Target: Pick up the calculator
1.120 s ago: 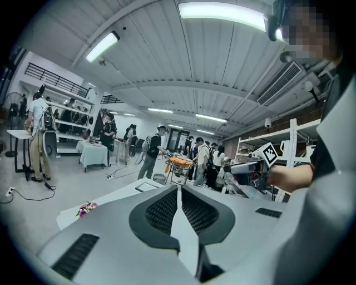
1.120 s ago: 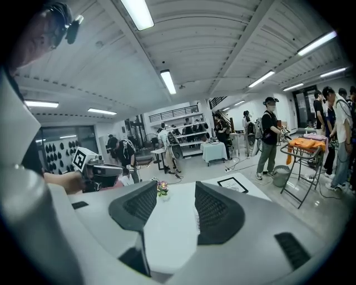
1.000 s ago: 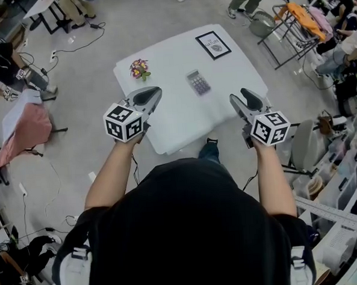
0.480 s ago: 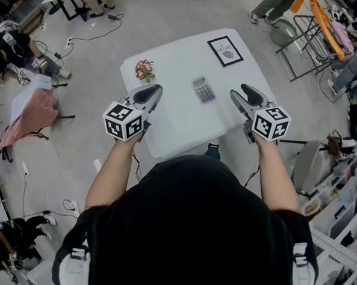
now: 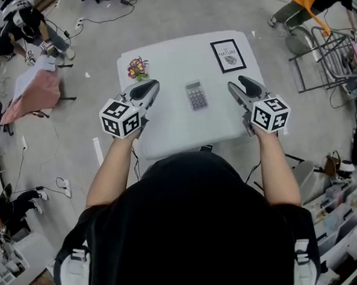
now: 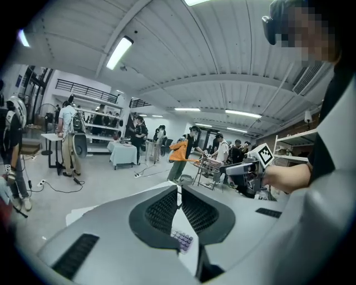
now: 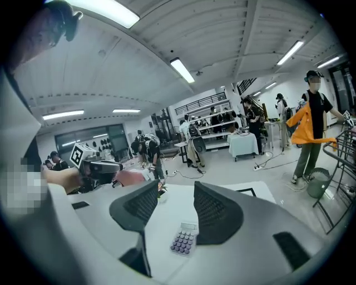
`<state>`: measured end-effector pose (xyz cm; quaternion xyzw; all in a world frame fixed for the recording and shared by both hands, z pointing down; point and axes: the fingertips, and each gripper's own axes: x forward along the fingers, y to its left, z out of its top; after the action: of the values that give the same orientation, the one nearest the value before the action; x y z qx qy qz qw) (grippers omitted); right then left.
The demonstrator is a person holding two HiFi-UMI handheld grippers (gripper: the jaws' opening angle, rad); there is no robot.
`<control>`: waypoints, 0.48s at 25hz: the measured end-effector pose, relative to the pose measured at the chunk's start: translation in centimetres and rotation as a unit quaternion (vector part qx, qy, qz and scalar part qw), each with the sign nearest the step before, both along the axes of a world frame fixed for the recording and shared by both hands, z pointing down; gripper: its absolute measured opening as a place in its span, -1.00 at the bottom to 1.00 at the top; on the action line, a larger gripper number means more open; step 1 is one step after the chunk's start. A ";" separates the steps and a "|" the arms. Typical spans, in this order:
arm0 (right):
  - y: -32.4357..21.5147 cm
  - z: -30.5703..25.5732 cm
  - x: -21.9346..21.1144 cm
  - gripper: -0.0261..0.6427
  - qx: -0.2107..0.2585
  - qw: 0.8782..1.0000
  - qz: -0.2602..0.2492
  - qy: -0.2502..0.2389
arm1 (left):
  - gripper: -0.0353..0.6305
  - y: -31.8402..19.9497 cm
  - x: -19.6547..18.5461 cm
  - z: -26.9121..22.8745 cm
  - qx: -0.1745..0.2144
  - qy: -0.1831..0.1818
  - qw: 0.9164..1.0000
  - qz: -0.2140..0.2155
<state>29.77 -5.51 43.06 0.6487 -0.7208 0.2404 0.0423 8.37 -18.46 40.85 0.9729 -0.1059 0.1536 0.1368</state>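
A small grey calculator [image 5: 195, 95] with purple keys lies flat near the middle of the white table [image 5: 166, 133]. My left gripper [image 5: 148, 86] hovers over the table's left part, its jaws together with nothing between them. To the calculator's right my right gripper [image 5: 237, 82] is held with its jaws apart and empty. The calculator [image 7: 183, 239] shows low between the right gripper [image 7: 175, 206] jaws, some way ahead on the table. In the left gripper view the calculator [image 6: 182, 240] peeks out below the left gripper [image 6: 179, 192].
A little pot of flowers [image 5: 137, 68] stands at the table's far left and a framed picture [image 5: 228, 55] at its far right. A metal rack [image 5: 333, 54], a pink cloth on a chair [image 5: 34, 96], floor cables and people stand around.
The table and calculator have shifted toward the middle of the head view, lying more squarely between the two grippers. Both grippers keep their pose and jaw state.
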 end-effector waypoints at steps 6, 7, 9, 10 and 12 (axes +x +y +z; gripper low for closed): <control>-2.4 1.4 3.5 -0.29 -0.012 0.998 -0.055 -0.005 | -0.77 -0.7 1.6 0.7 -0.004 -0.010 0.998 -0.059; -2.8 1.7 3.9 -0.29 -0.014 0.998 -0.064 -0.006 | -0.77 -0.7 1.8 0.8 -0.004 -0.011 0.998 -0.069; -3.6 2.2 4.5 -0.29 -0.017 0.996 -0.083 -0.010 | -0.77 -0.8 2.3 0.8 -0.001 -0.012 0.996 -0.089; -4.0 2.5 4.7 -0.29 -0.020 0.995 -0.094 -0.011 | -0.77 -0.9 2.4 0.7 0.001 -0.012 0.995 -0.098; -4.7 2.8 4.9 -0.30 -0.024 0.993 -0.115 -0.010 | -0.77 -0.8 2.6 0.6 0.002 -0.012 0.994 -0.113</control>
<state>34.65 -10.24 45.85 0.5579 -0.7851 0.2575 0.0779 11.00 -19.29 41.47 0.9529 -0.2171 0.1489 0.1505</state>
